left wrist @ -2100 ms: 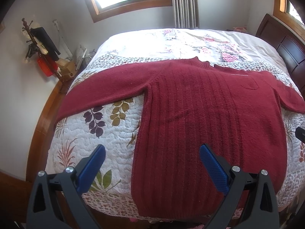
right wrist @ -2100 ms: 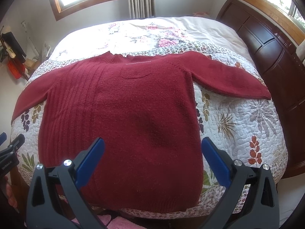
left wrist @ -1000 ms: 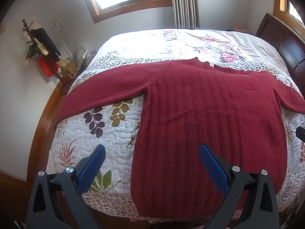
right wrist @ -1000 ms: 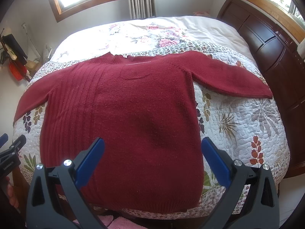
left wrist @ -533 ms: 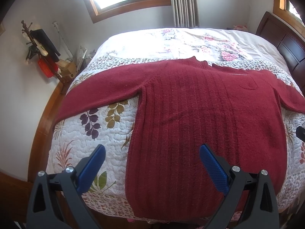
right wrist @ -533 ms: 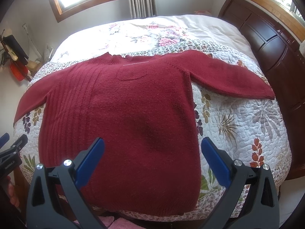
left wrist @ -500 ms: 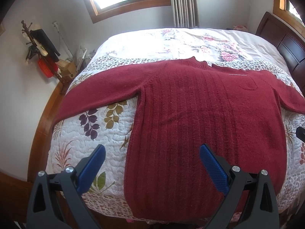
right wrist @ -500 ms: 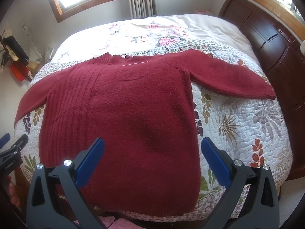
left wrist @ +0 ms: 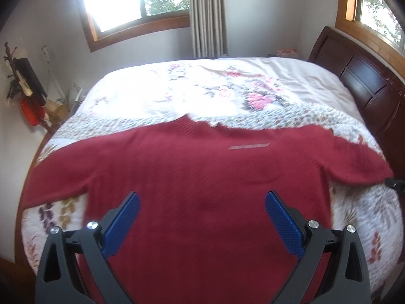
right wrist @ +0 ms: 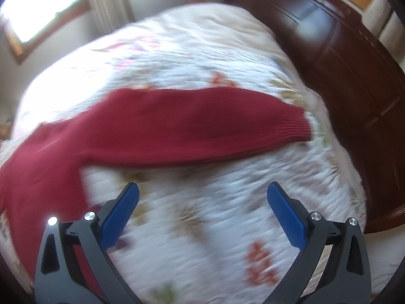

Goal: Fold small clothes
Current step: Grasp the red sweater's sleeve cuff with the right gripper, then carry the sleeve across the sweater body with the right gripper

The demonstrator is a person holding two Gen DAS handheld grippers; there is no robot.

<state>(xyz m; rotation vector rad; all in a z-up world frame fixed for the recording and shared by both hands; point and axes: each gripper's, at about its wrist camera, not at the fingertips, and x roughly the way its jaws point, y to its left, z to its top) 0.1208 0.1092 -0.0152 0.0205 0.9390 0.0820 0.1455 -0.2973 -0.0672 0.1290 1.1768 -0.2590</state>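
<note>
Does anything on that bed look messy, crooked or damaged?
Nothing stands out. The red sweater lies flat on the quilt with its sleeve stretched out straight. Motion blur hides fine detail.

We are in a bedroom at home. We see a big bed (left wrist: 253,76) with a flowery quilt (left wrist: 359,217), a dark wooden headboard (left wrist: 364,81) on the right, and curtains (left wrist: 207,15) by the far window (left wrist: 131,0).
</note>
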